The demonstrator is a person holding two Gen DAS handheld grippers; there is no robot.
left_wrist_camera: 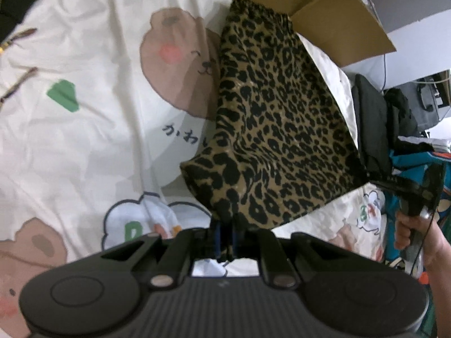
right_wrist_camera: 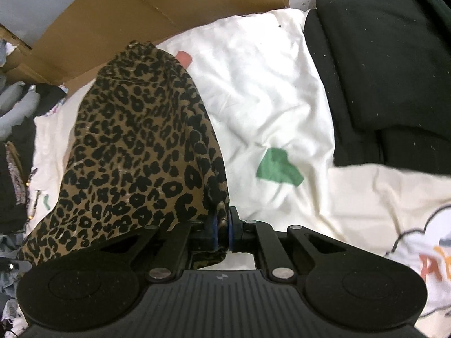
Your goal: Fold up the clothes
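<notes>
A leopard-print skirt [left_wrist_camera: 270,124] with an elastic waistband hangs stretched above a white bear-print bedsheet [left_wrist_camera: 84,112]. My left gripper [left_wrist_camera: 224,233] is shut on one hem corner of the skirt. My right gripper [right_wrist_camera: 222,231] is shut on the other hem corner, and the skirt [right_wrist_camera: 135,152] drapes away to its left. The right gripper also shows in the left wrist view [left_wrist_camera: 408,194], held in a hand at the skirt's right edge.
A cardboard box [left_wrist_camera: 332,14] stands at the far edge of the bed, also in the right wrist view [right_wrist_camera: 141,8]. Folded black clothes [right_wrist_camera: 380,70] lie on the sheet [right_wrist_camera: 267,84] to the right. More clothes [right_wrist_camera: 14,140] are piled at the left.
</notes>
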